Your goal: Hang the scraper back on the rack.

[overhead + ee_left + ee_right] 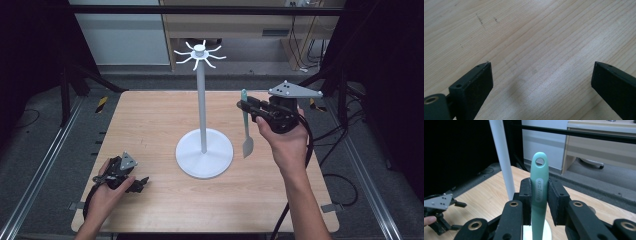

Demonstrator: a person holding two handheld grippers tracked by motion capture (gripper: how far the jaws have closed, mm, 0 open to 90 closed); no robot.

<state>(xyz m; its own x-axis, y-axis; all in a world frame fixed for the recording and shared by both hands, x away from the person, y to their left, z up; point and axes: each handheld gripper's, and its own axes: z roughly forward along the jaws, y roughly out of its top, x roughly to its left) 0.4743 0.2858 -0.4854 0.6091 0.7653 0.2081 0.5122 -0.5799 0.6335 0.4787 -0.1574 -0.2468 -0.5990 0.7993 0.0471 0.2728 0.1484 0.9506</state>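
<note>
Spatula, mint-green with a smooth moulded handle and a hanging hole at its top, hangs upright with its pale flat blade down, above the table to the right of the stand. It looks light and stiff, perhaps a little slick; the grip on the upper handle leaves the hole free. Right gripper has its padded jaws clamped on that handle. White stand has a round base, slim pole and radiating hooks. Left gripper rests with jaws apart on the pale wooden table.
</note>
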